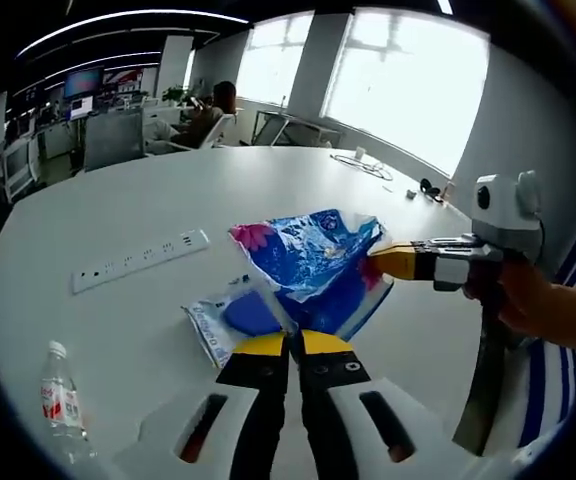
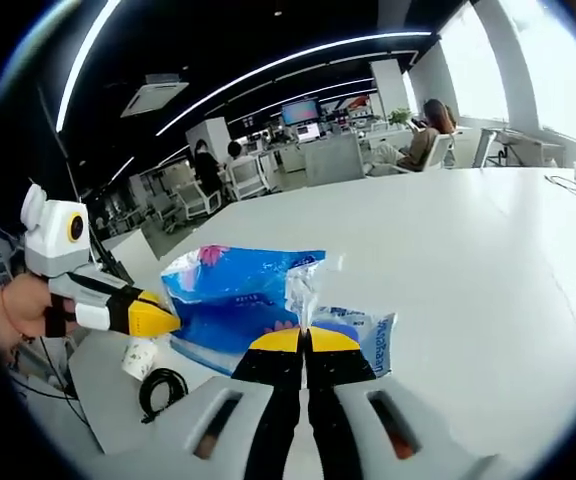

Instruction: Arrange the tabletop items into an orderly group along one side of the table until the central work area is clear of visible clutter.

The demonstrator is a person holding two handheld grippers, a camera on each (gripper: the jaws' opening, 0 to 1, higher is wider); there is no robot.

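holding the blue bag (image 1: 313, 265) above the table (image 1: 118, 215), left gripper (image 1: 290, 345) and right gripper (image 2: 303, 340) both clamped on its edges, power strip (image 1: 140, 259) nearby.

table (image 1: 148, 200): bears everything named here
large packet (image 1: 313, 265): near the table's middle, lifted between the two grippers
small packet (image 1: 230, 318): flat on the table, just beside and partly under the large packet
left gripper (image 1: 290, 343): at the large packet's near edge
right gripper (image 1: 376, 262): at the packet's right end
power strip (image 1: 140, 260): left of the packets, apart
bottle (image 1: 61, 402): upright, near the table's edge, left of the left gripper
cable (image 1: 363, 165): far side of the table, by the windows
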